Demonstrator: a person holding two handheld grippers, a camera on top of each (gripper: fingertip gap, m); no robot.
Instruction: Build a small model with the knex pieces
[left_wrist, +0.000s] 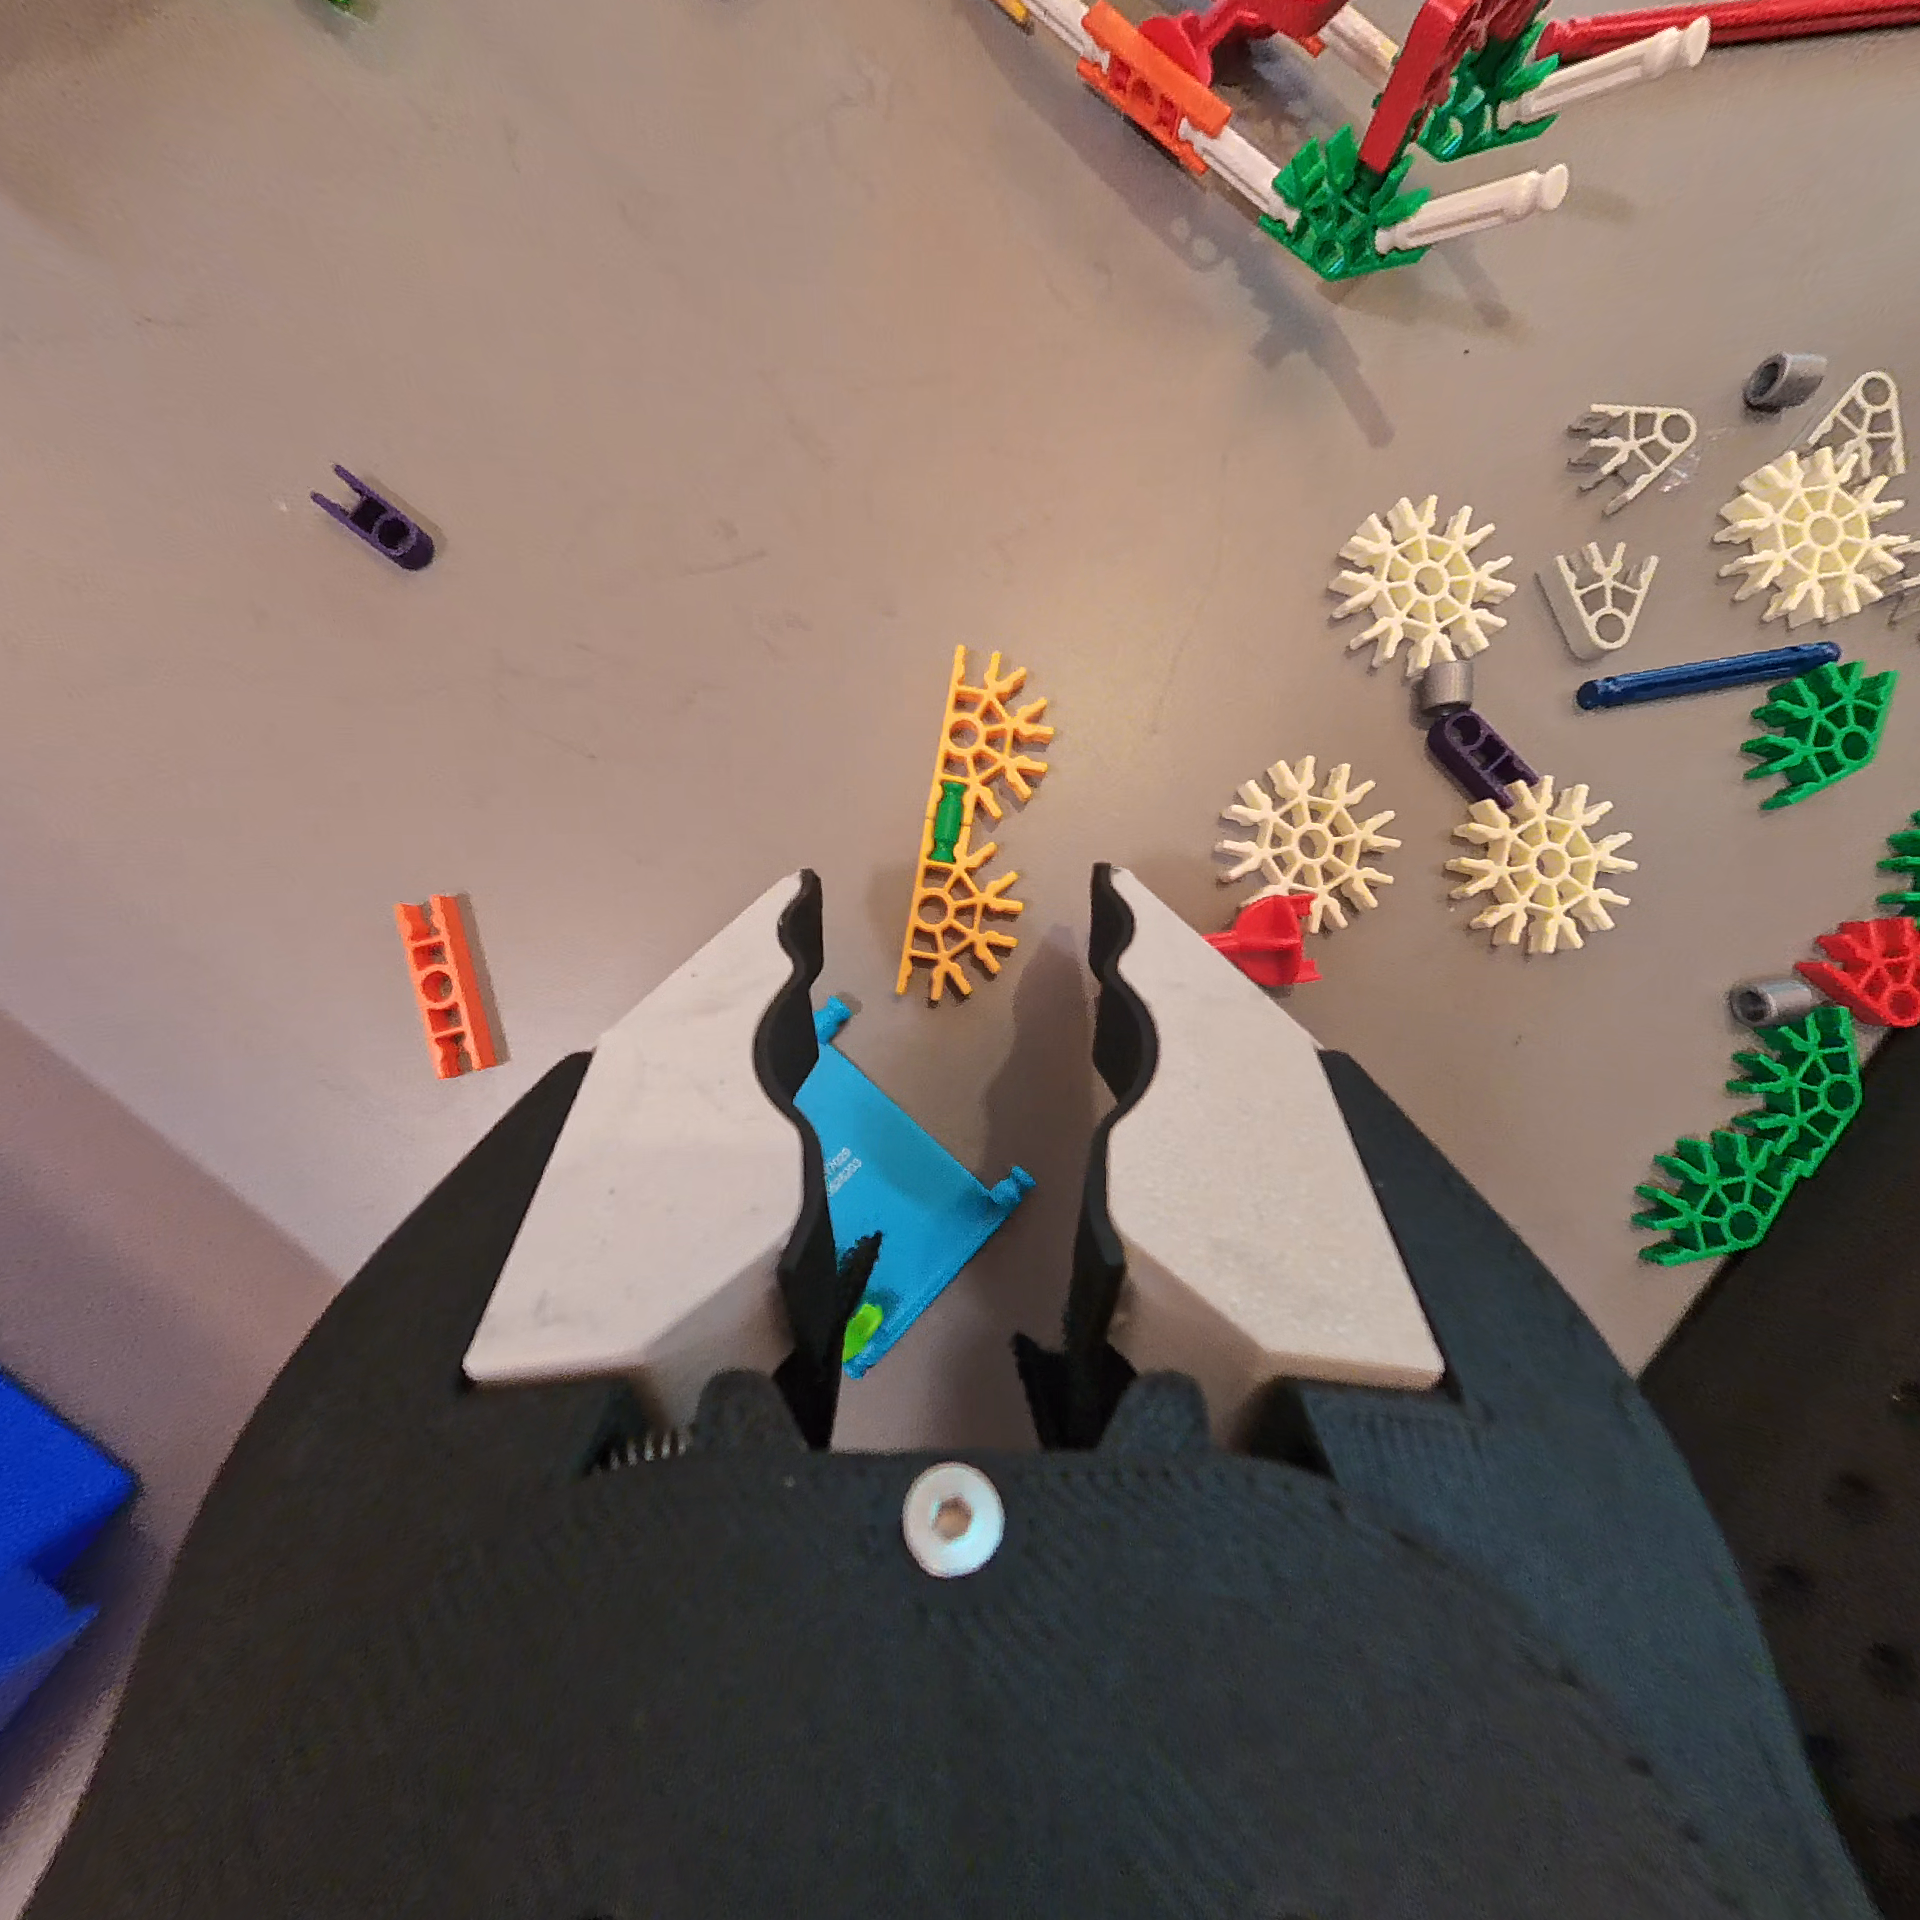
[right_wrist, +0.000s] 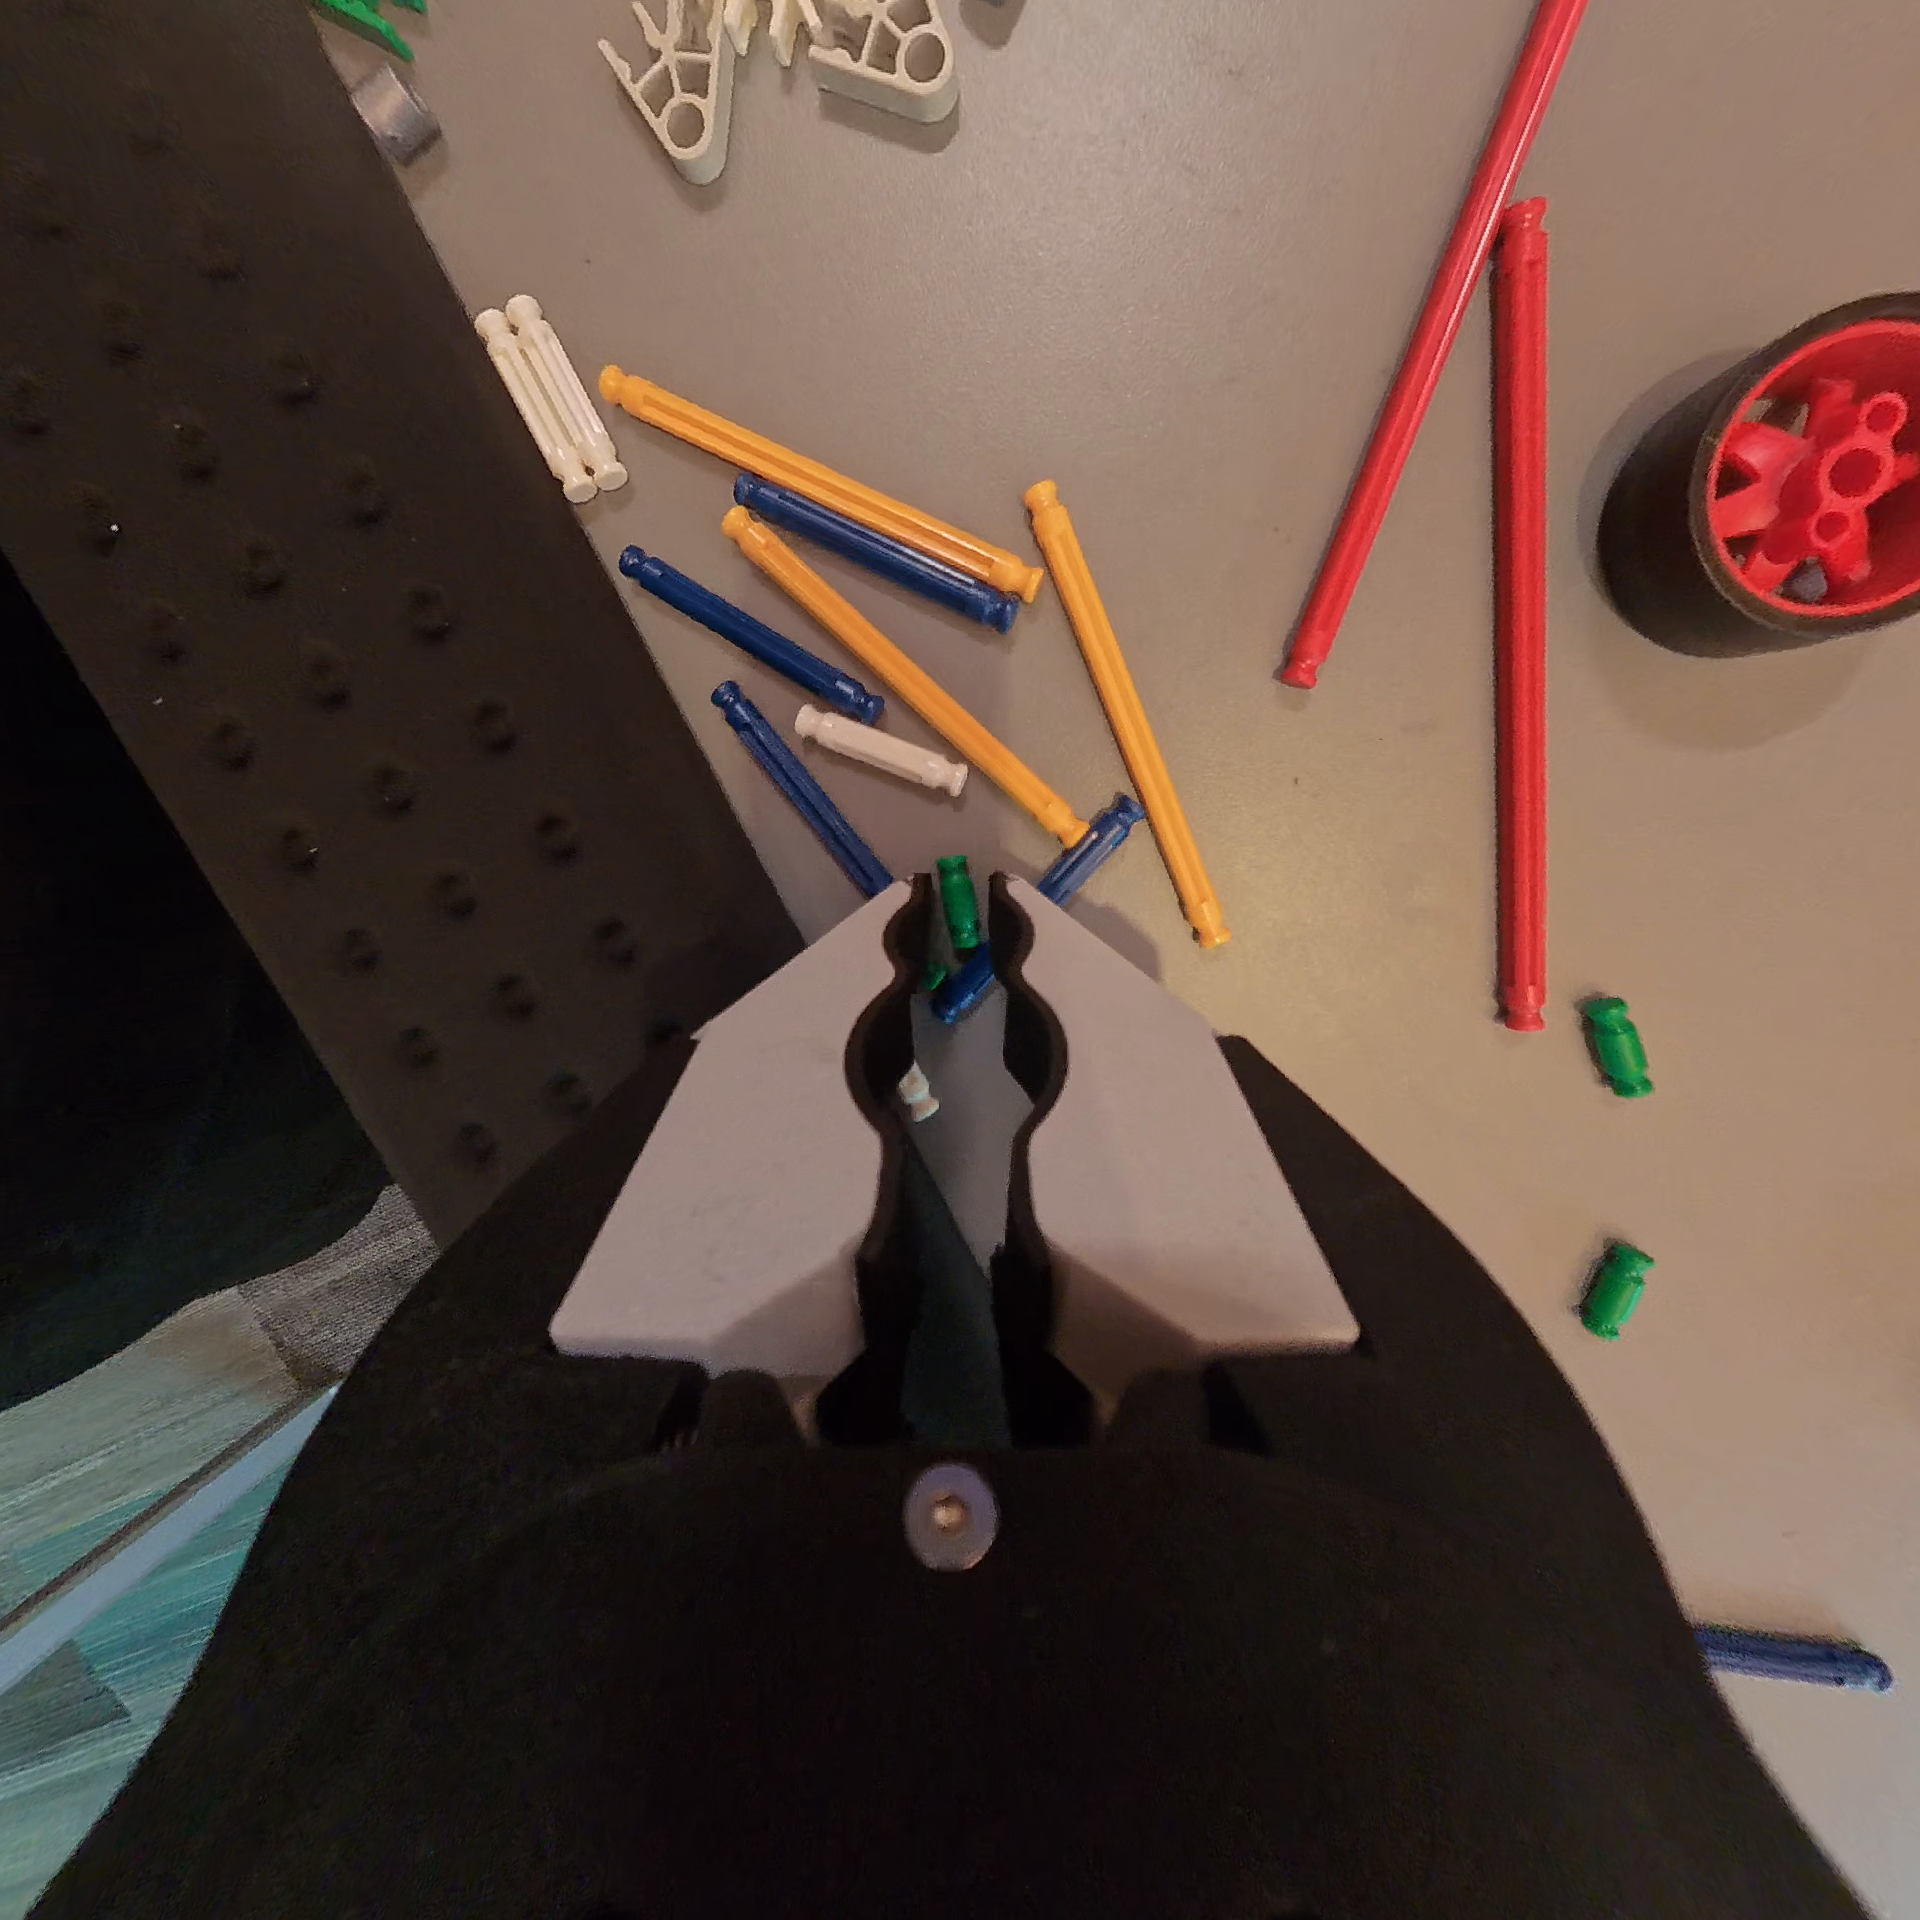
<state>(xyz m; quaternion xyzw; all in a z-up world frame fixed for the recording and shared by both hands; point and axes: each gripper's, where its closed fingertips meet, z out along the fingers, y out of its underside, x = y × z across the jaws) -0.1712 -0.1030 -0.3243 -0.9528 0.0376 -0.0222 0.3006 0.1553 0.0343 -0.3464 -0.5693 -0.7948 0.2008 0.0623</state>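
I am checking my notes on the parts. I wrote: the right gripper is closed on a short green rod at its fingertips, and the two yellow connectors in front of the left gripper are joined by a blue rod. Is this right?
One detail is wrong. In the left wrist view, the two yellow connectors are joined by a short green rod, not a blue one. They lie just ahead of the open left gripper. The right gripper is indeed closed on a green rod.

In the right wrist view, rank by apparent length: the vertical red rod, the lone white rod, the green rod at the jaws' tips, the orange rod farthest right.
1. Vertical red rod, longest.
2. Orange rod.
3. White rod.
4. Green rod, shortest, though the jaws may hide part of it.
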